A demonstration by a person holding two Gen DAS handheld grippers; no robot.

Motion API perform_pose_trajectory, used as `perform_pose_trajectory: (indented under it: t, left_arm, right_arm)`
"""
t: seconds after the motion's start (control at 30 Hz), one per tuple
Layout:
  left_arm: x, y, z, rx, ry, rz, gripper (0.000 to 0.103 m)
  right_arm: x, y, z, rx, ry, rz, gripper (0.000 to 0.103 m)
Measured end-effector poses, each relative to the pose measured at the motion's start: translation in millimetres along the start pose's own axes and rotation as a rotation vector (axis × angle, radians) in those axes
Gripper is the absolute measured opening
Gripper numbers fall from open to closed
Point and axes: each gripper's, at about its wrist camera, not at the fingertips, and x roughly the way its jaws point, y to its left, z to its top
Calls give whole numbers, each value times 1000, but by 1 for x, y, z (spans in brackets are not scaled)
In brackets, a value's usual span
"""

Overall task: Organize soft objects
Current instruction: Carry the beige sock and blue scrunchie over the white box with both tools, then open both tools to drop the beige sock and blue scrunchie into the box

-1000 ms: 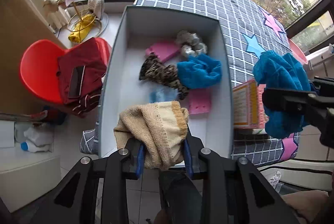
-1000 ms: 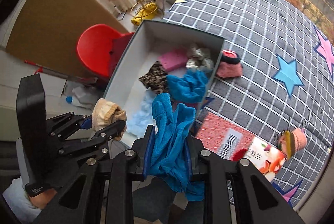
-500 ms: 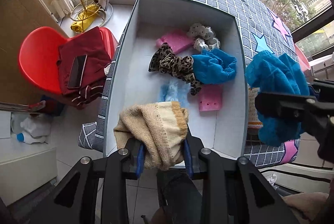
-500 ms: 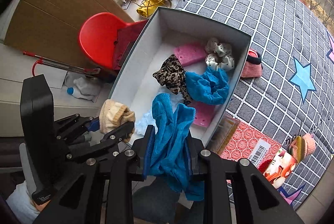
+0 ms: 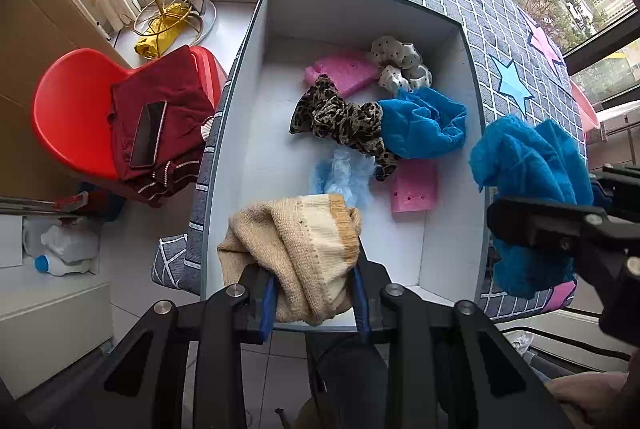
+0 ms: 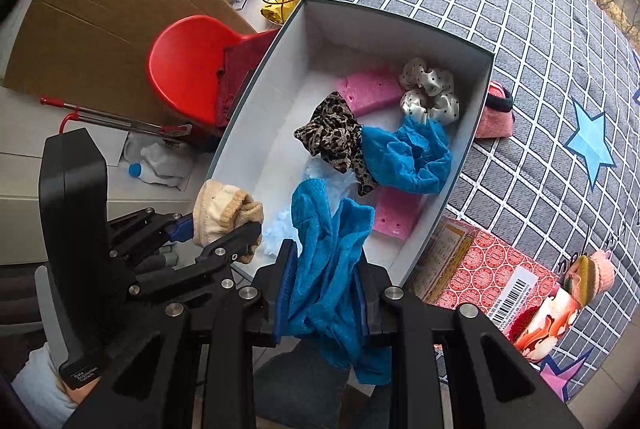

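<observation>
My left gripper (image 5: 314,303) is shut on a beige knit piece (image 5: 296,245) and holds it above the near end of a white box (image 5: 240,133). My right gripper (image 6: 324,293) is shut on a blue cloth (image 6: 332,253), held above the box's near right corner (image 6: 416,261); the cloth also shows in the left wrist view (image 5: 528,189). Inside the box lie a leopard scrunchie (image 5: 340,117), another blue cloth (image 5: 424,123), a dotted white scrunchie (image 5: 400,67), two pink sponges (image 5: 414,185) and a pale blue piece (image 5: 340,175).
The box sits on a grey checked cloth with stars (image 6: 540,41). A pink knit item (image 6: 494,113) lies beside the box's right wall. A red patterned carton (image 6: 488,277) and a small knit doll (image 6: 592,271) lie to the right. A red chair (image 5: 68,117) holding a phone stands left.
Both grippers have risen and drawn back a little with their cloths held; the box now shows more fully beneath them. Nothing was let go.
</observation>
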Motion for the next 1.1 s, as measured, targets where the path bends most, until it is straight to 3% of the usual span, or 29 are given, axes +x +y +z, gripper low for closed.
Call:
perform_pose_trajectory:
  t: [0.9, 0.97, 1.03, 1.1]
  left_arm:
    - [7, -2, 4, 23, 26, -7, 35]
    - [6, -2, 4, 31, 24, -17, 39]
    - [5, -4, 4, 43, 24, -21, 61]
    - [5, -7, 4, 65, 34, -18, 82]
  right_arm:
    - [23, -2, 4, 16, 38, 24, 27]
    - [24, -2, 5, 16, 40, 28, 27]
    - [25, -1, 5, 14, 43, 37, 28]
    - [25, -1, 5, 12, 43, 36, 41]
